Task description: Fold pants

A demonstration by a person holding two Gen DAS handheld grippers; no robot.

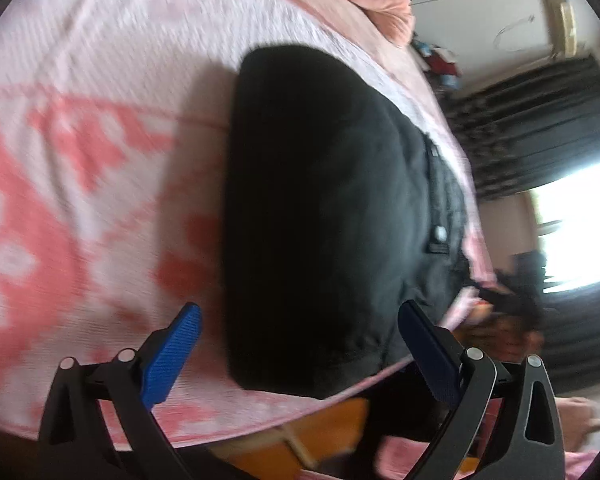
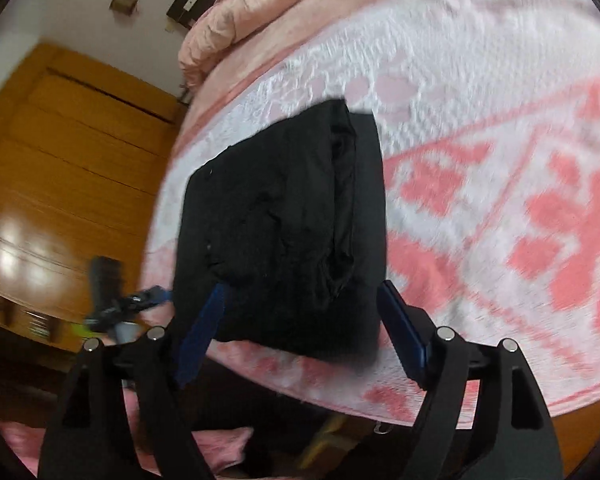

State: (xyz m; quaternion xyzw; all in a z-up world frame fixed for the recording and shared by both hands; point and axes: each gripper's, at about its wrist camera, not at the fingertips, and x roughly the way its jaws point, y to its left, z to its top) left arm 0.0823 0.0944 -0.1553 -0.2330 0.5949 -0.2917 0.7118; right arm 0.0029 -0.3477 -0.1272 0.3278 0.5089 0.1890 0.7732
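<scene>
The black pants (image 1: 320, 216) lie folded into a compact, thick bundle on the bed (image 1: 100, 60), near its edge, on a white blanket with a pink woven pattern (image 2: 520, 208).

Left gripper (image 1: 300, 356): jaws wide apart, holding nothing. The blue fingers (image 1: 172, 360) stand on either side of the near end of the bundle; contact with the fabric cannot be determined.

Right gripper (image 2: 300, 332): jaws apart, holding nothing. Both blue fingers (image 2: 402, 332) frame the near edge of the bundle. The left finger overlaps the black fabric in this view; whether it touches cannot be determined.

Left wrist view only:
- A waistband edge with a small pale button (image 1: 441, 235) along the right side of the bundle.
- A dark curtain (image 1: 532, 120) and a bright window (image 1: 580, 228) beyond the bed.
- A white wall with a pale fixture (image 1: 562, 24).

Right wrist view only:
- The layered edges of the fold, seen as a vertical crease on the top of the bundle.
- An orange-brown wooden wardrobe (image 2: 60, 168) beside the bed.
- The other gripper's blurred body (image 2: 112, 304), left of the bundle.

Both views show a crumpled pink quilt (image 2: 260, 12) at the far end of the bed. Both views are motion-blurred.
</scene>
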